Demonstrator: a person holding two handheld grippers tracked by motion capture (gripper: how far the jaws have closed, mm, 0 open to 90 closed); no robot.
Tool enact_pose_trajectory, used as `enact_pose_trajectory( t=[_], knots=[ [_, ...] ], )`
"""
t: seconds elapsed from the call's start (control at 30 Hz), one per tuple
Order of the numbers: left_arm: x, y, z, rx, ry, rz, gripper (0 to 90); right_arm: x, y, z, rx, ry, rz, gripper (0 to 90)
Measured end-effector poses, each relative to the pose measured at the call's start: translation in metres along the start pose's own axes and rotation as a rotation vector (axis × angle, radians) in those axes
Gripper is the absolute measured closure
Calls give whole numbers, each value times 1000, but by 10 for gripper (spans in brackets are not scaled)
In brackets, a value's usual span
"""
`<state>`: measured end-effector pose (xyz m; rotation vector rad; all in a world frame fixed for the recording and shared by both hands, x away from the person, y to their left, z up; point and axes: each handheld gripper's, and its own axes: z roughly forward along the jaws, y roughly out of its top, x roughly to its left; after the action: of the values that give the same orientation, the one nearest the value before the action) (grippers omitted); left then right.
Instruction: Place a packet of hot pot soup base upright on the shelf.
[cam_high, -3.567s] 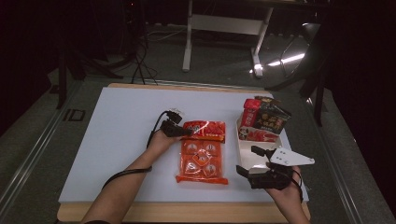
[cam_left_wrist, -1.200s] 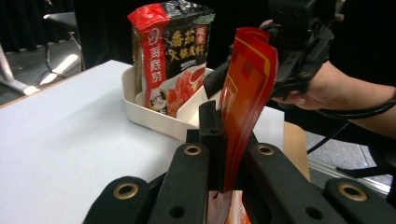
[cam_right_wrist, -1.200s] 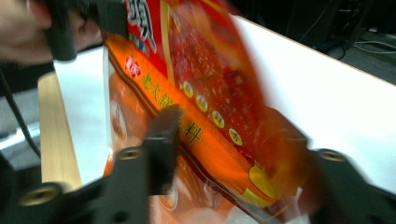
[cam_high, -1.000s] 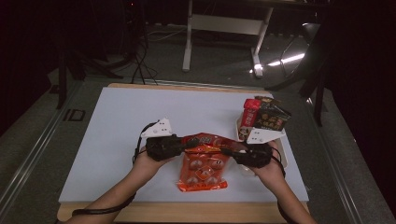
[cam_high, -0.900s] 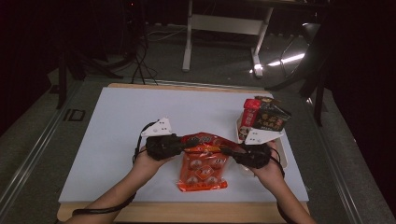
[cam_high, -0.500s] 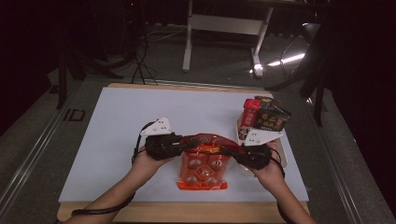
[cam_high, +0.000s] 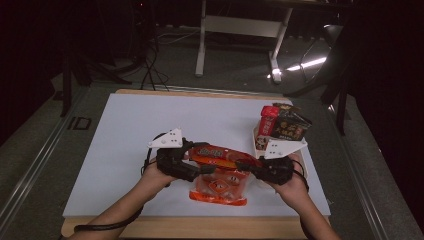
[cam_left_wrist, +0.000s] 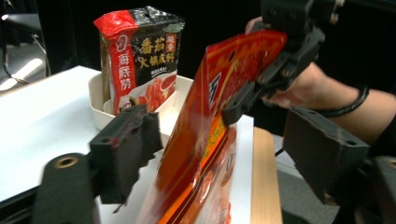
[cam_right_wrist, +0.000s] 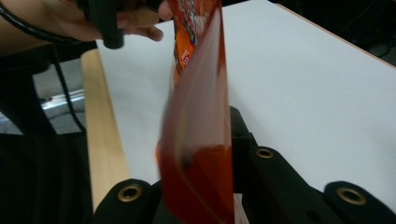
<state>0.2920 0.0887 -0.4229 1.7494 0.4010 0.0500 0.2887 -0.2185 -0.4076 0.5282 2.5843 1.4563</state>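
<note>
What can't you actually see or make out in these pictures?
- Right gripper view: the orange packet is blurred, print unreadable, and it covers the gap between the jaws.
- High view: the white tub is mostly hidden behind its packets and the right gripper.
- Left gripper view: the packet's bottom is cut off by the frame edge.

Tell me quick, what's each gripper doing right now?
Left gripper: open, its jaws apart on either side of the red bag, not clamped.
Right gripper: shut on the red bag's edge.

White table (cam_high: 150, 125), cream tray (cam_high: 256, 135) at right edge
</note>
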Motion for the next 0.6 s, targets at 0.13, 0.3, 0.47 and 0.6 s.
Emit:
enact_pose_trajectory(
  t=[0.13,0.3,0.47,0.6],
  knots=[
    [0,2,-4,-19,11,-34,108,3,4,-4,-11,15,11,900],
    [1,4,-14,-66,38,-42,25,6,10,-7,-30,37,21,900],
    [1,4,-21,-77,51,-12,24,11,19,-14,-48,30,1,900],
    [2,2,-25,-80,68,3,24,15,28,-21,-68,13,-18,900]
  ],
)
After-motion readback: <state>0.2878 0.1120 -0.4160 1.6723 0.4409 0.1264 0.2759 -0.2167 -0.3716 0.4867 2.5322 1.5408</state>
